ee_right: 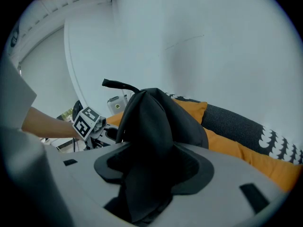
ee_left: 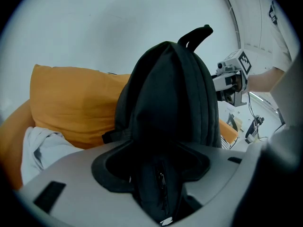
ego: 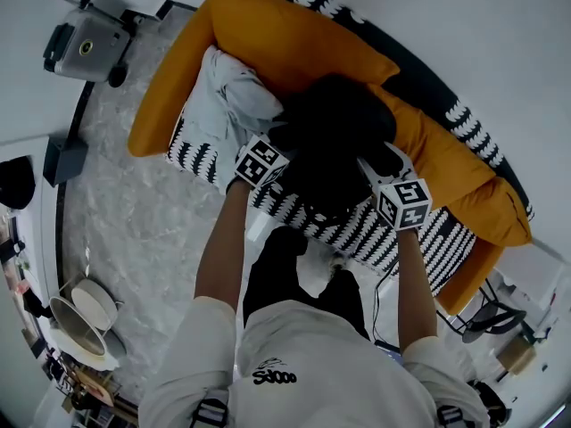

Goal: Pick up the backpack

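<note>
Partly, backpack [ego: 337,136] hides sofa [ego: 268,38].

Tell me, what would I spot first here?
A big black backpack stands upright in the middle of the sofa, against bright orange cushions. The left gripper and right gripper flank it, each with open jaws around its fabric.

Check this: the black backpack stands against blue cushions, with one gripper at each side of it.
Wrong in one respect: the cushions are orange, not blue, as the head view shows. The black backpack stands against them, with the left gripper and the right gripper at each side.
</note>
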Demonstrator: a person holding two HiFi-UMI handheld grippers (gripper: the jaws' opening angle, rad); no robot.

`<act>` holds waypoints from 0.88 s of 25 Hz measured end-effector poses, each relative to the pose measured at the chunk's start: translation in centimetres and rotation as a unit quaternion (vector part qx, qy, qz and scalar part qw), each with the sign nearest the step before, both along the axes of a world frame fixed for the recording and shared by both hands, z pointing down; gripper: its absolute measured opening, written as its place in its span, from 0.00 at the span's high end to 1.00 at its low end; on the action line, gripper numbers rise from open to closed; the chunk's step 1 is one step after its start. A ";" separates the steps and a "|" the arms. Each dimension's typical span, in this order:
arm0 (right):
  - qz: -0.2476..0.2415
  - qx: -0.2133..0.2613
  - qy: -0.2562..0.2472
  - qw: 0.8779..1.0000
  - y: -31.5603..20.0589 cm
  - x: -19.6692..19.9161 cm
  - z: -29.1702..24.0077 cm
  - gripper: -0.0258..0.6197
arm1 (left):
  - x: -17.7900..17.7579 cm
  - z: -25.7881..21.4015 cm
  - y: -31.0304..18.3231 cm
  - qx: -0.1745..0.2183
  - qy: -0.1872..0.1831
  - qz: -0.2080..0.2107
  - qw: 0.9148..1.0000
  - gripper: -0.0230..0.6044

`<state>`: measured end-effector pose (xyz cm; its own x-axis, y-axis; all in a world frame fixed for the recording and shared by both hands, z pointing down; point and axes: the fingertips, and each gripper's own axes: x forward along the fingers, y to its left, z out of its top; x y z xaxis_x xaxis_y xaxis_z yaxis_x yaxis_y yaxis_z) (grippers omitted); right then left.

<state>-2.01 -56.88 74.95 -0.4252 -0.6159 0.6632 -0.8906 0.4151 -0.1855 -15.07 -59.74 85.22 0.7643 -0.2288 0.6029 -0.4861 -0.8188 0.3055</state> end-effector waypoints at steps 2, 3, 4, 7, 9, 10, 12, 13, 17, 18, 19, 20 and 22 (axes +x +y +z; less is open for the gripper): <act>0.000 -0.002 0.004 1.000 -0.1 -0.1 0.1 0.56 | 0.2 0.2 -0.1 0.000 0.001 0.000 1.000 0.60; 0.001 -0.004 0.007 1.000 -0.2 0.0 0.2 0.57 | 0.4 0.3 -0.2 0.001 0.001 0.000 1.000 0.60; 0.003 -0.005 0.010 1.000 -0.2 0.1 0.2 0.58 | 0.6 0.3 -0.2 0.002 0.001 0.000 1.000 0.61; 0.009 -0.012 0.018 1.000 -0.1 0.7 0.3 0.62 | 1.3 0.4 -0.1 0.005 -0.001 0.001 1.000 0.63; 0.012 -0.015 0.021 1.000 -0.1 0.8 0.4 0.64 | 1.4 0.4 -0.2 0.005 -0.003 0.001 1.000 0.65; 0.013 -0.016 0.022 1.000 -0.1 0.8 0.5 0.65 | 1.4 0.4 -0.2 0.004 -0.004 0.000 1.000 0.66; 0.011 -0.019 0.022 1.000 0.0 0.7 0.5 0.67 | 1.2 0.4 -0.2 0.002 -0.006 -0.004 1.000 0.69; 0.010 -0.021 0.021 1.000 0.2 0.6 0.5 0.69 | 1.2 0.4 -0.2 0.001 -0.006 -0.008 1.000 0.71; 0.010 -0.035 0.015 0.999 1.1 0.8 0.6 0.73 | 1.0 0.0 0.4 -0.006 -0.009 -0.023 1.000 0.80; 0.011 -0.037 0.014 0.999 1.2 0.9 0.6 0.73 | 1.0 -0.1 0.5 -0.006 -0.010 -0.026 1.000 0.82; 0.010 -0.039 0.013 0.999 1.3 0.9 0.6 0.75 | 1.0 -0.2 0.5 -0.006 -0.011 -0.030 0.999 0.83; 0.010 -0.040 0.012 0.999 1.4 0.9 0.5 0.76 | 1.1 -0.3 0.5 -0.007 -0.012 -0.033 0.999 0.84; 0.010 -0.045 0.007 0.999 1.7 0.9 0.5 0.78 | 1.2 -0.5 0.7 -0.010 -0.012 -0.044 0.999 0.87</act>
